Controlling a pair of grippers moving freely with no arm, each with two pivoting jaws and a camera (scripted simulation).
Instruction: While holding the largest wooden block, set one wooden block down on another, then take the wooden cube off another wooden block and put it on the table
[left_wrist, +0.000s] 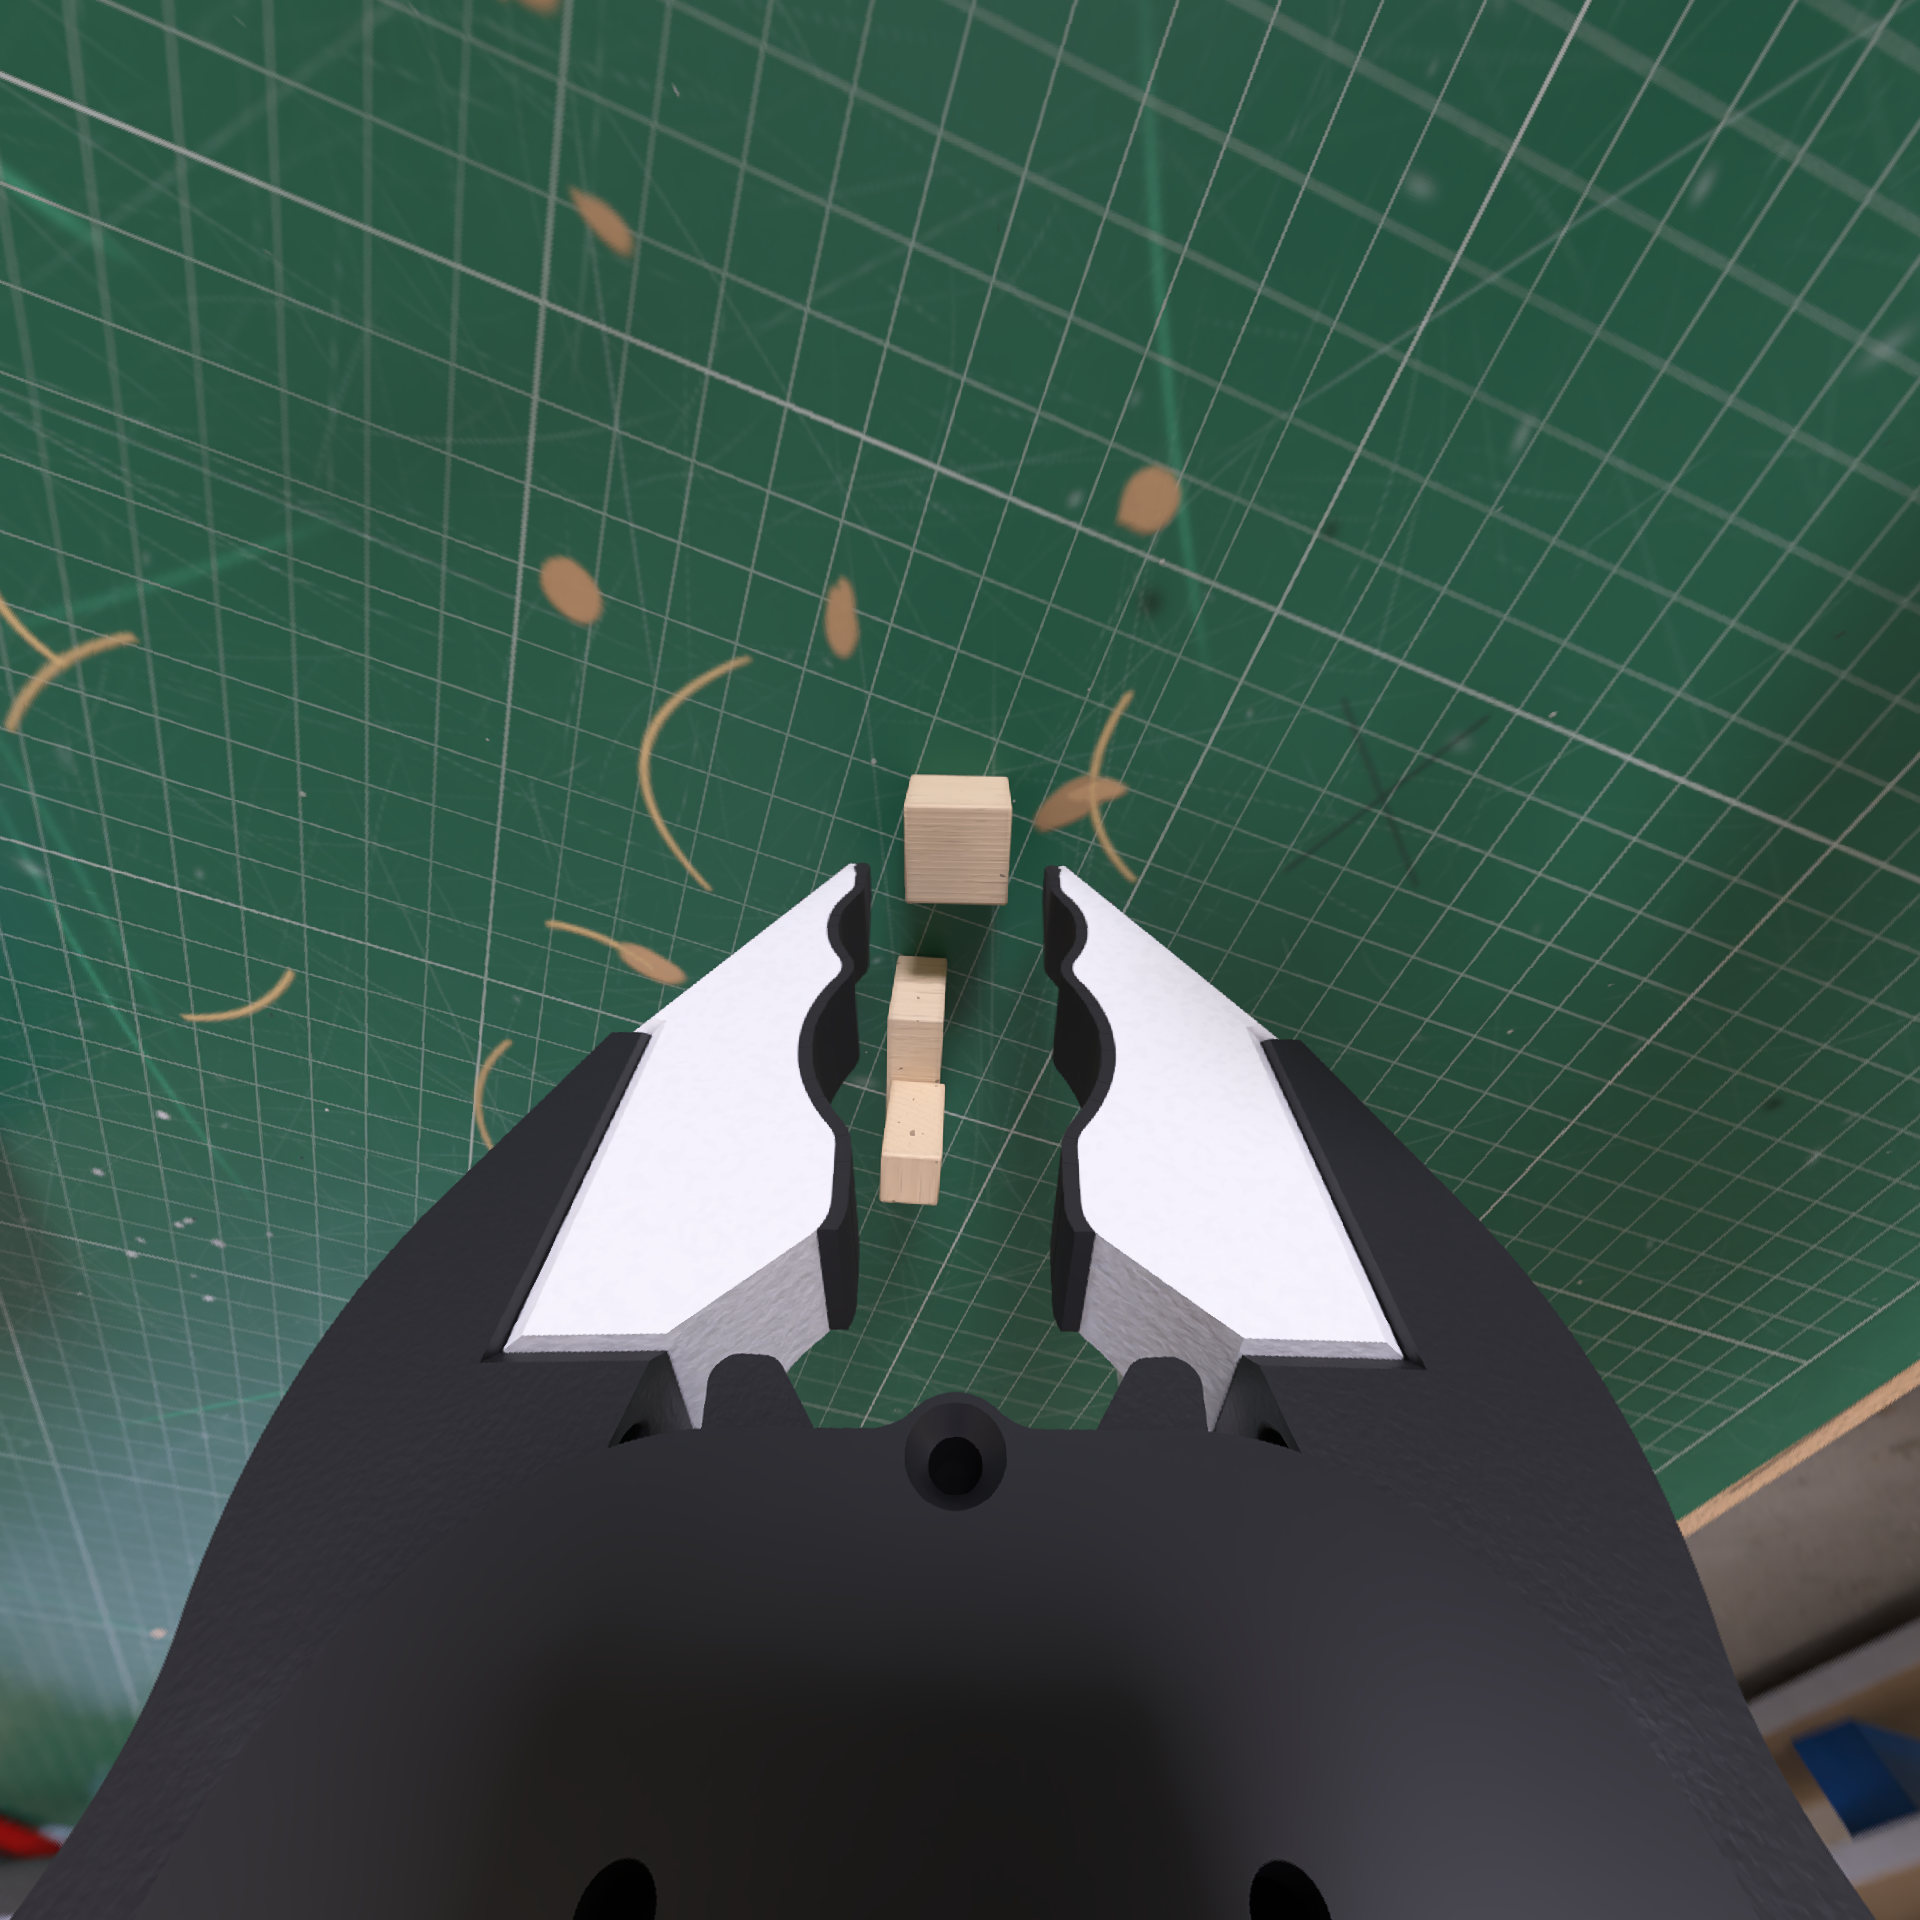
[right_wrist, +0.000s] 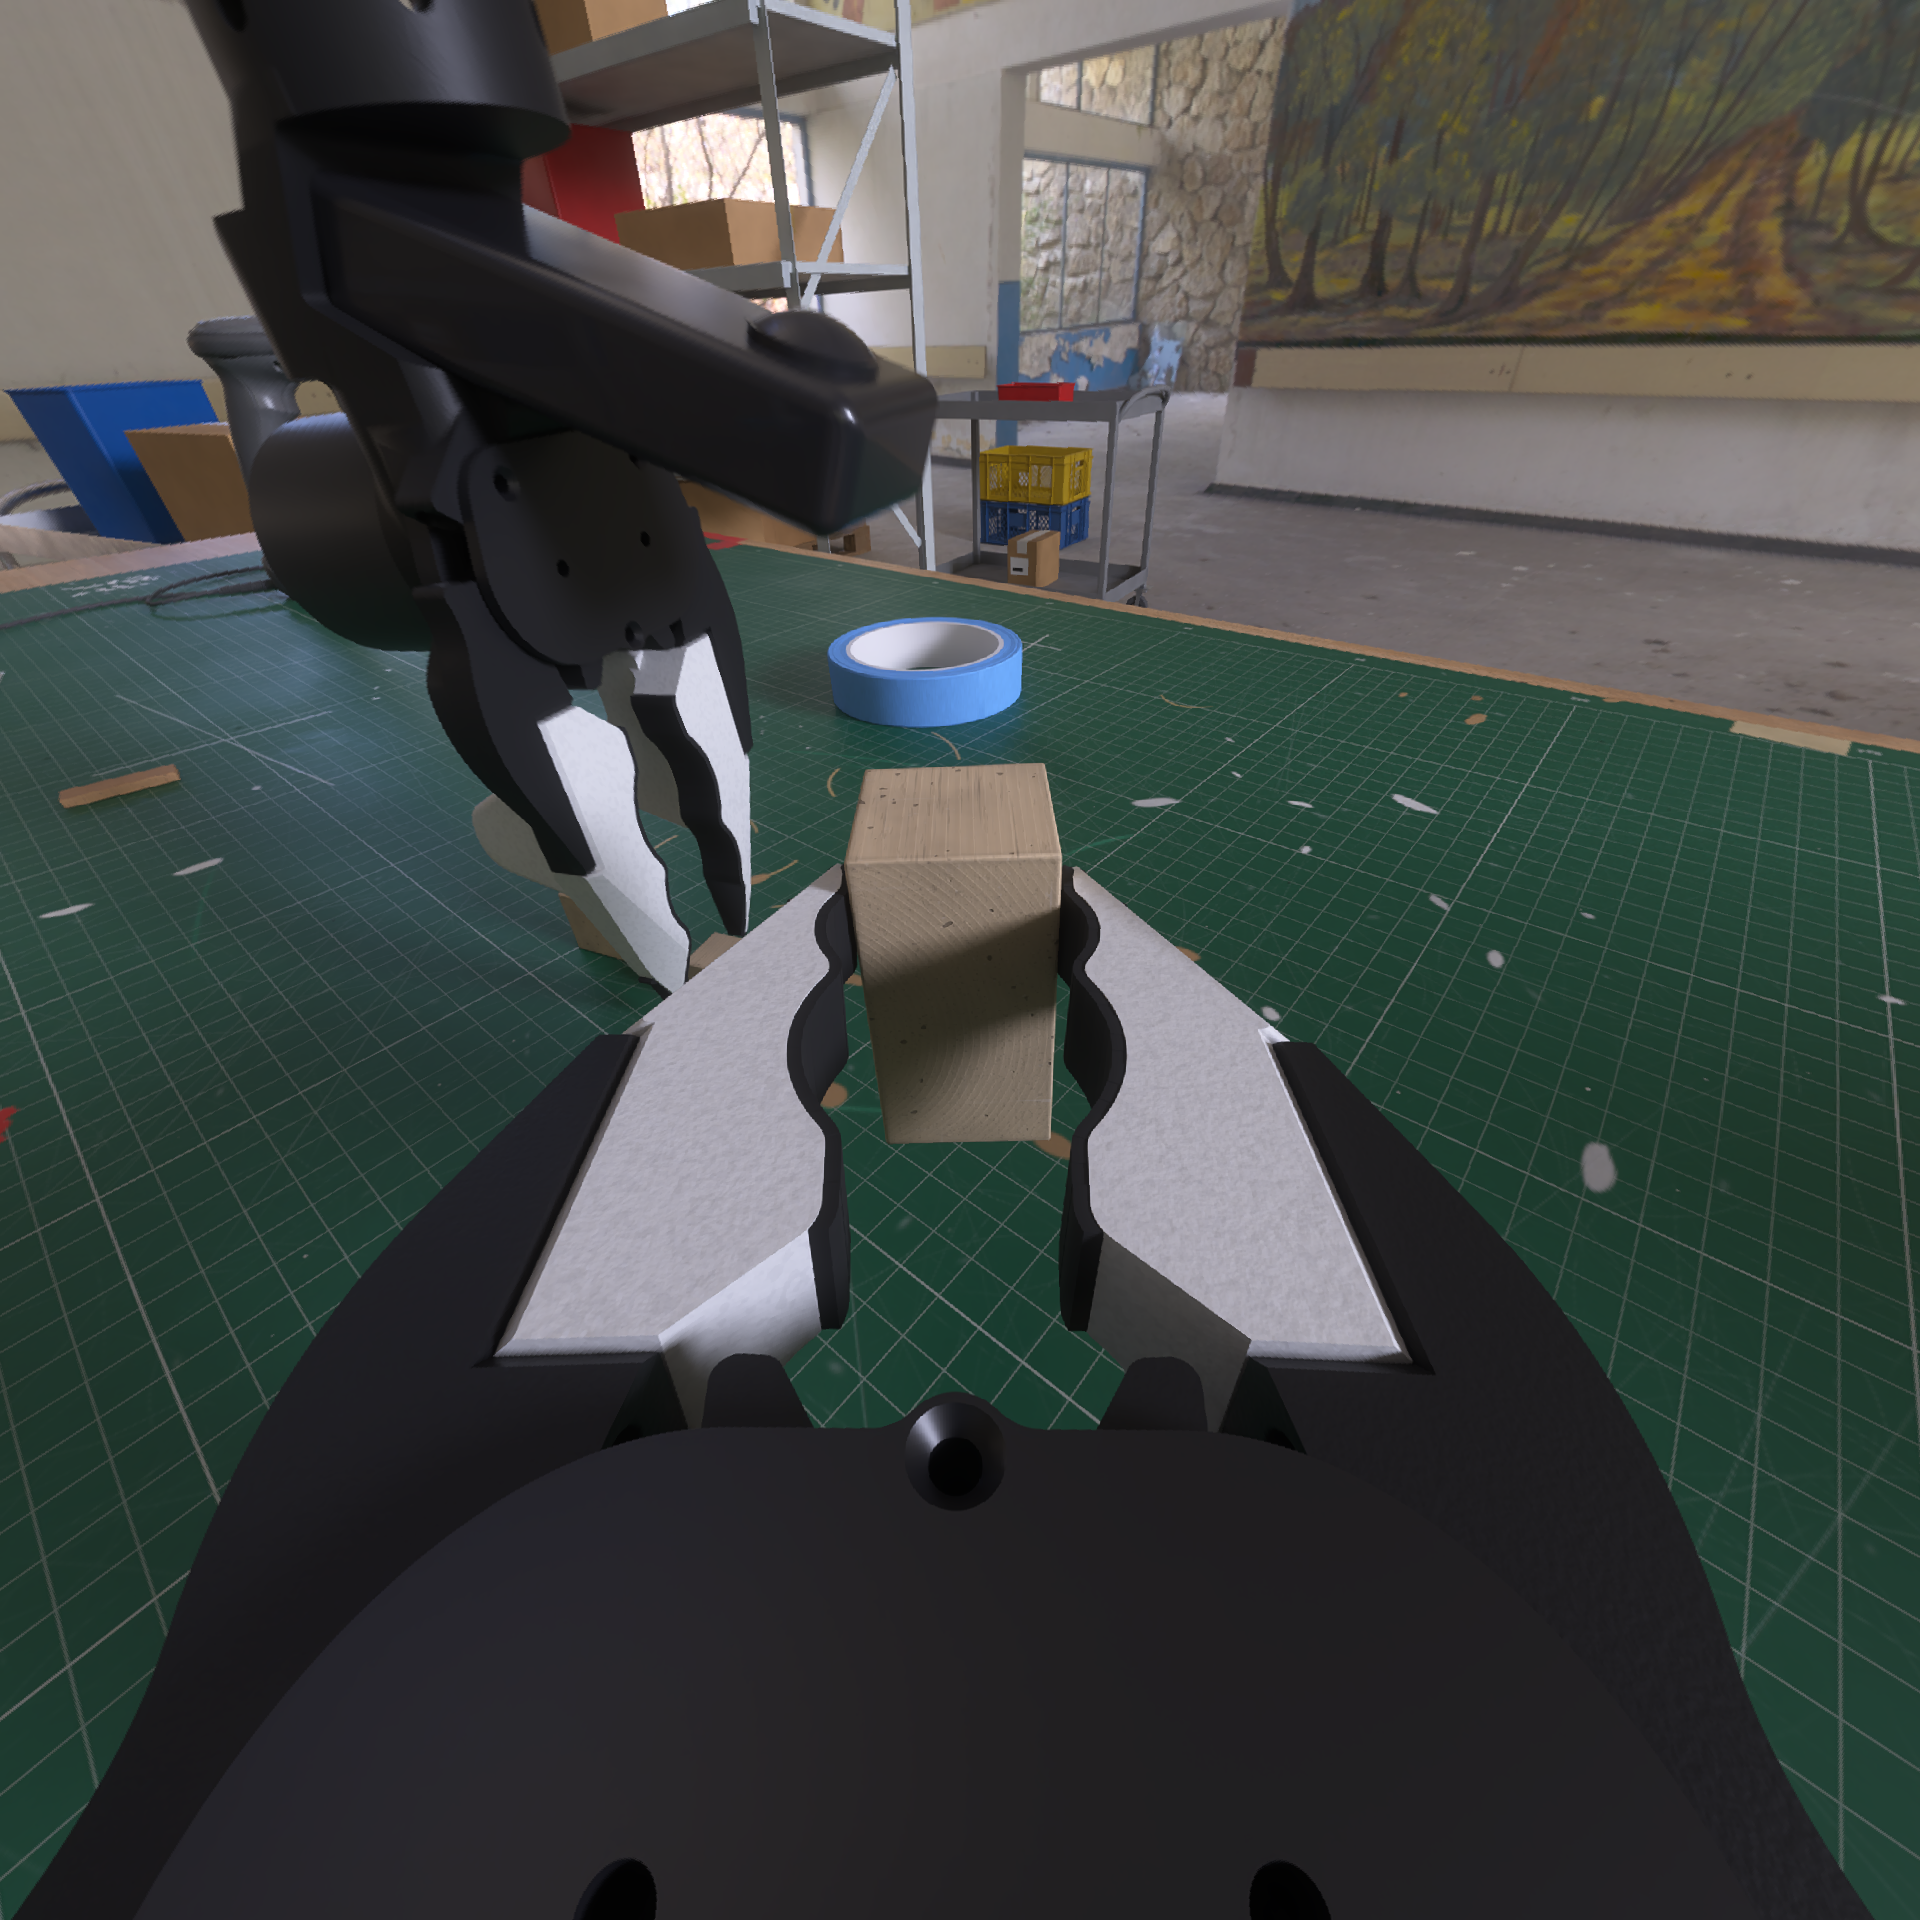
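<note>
My right gripper (right_wrist: 956, 914) has its jaws clamped on the largest wooden block (right_wrist: 956, 956), held clear of the green worktop (right_wrist: 1455, 1195). My left gripper (left_wrist: 951, 894) hangs jaws apart and empty over a small stepped block (left_wrist: 914, 1081), with the wooden cube (left_wrist: 957, 840) sitting on the worktop just beyond. Blue tape roll (right_wrist: 925, 670) is farther back.

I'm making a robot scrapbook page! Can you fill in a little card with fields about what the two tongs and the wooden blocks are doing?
Right tongs: shut on the largest wooden block, lifted off the green mat
Left tongs: open, empty, pointing down at the mat
Wooden cube: on the mat, just past the left fingertips
Small blocks: lying in a row between the open fingers, below them
Blue tape roll: farther back on the mat
</note>
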